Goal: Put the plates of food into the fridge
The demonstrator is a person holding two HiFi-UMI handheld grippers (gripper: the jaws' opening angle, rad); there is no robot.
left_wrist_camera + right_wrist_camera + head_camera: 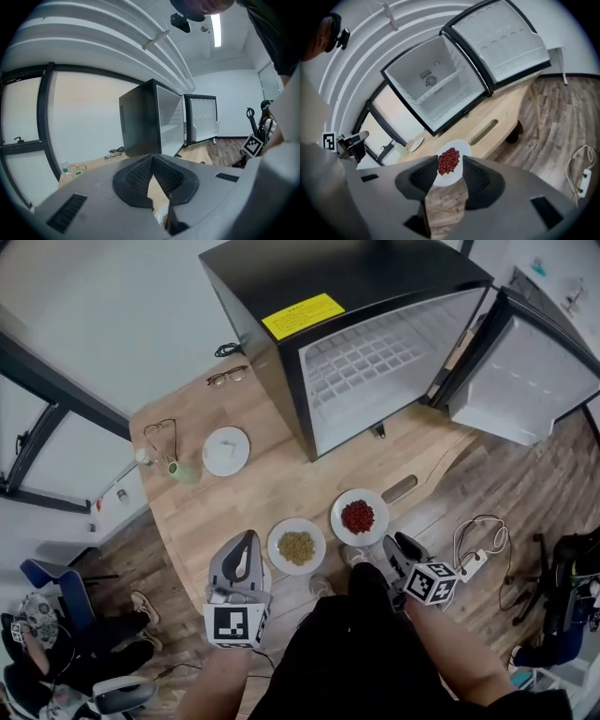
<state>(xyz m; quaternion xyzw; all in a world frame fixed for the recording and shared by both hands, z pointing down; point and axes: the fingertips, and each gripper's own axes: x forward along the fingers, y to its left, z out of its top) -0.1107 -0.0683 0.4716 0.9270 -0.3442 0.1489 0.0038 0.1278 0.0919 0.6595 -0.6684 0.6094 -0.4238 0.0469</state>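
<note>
- we stood at a wooden surface (272, 486) with a black fridge (272, 296) at its far end.
- the fridge door (530, 381) was swung wide open to the right. inside, the fridge was white, with a wire shelf (375, 357).
- two plates of food sat side by side near the front edge of the surface. both were outside the fridge.
- the plate with red food (361, 495) was on the right. the plate with yellow-green food (296, 525) was just to its left, and the two were not touching.
- the right tongs (396, 547) were just beside the near rim of the plate with red food. their two jaws stood apart, and we saw the plate and its red food through the gap. the jaws were not pressing on it.
- the left tongs (246, 542) were just to the left of the plate with yellow-green food. their tips were together, and nothing was held between them.
- farther back on the surface lay a small white plate (226, 450) with a small green thing (180, 471) just beside it.
- a pair of glasses (228, 376) lay beside the fridge.
- a white power strip (473, 564) with a looped cord lay on the wooden floor (525, 493) to our right.
</note>
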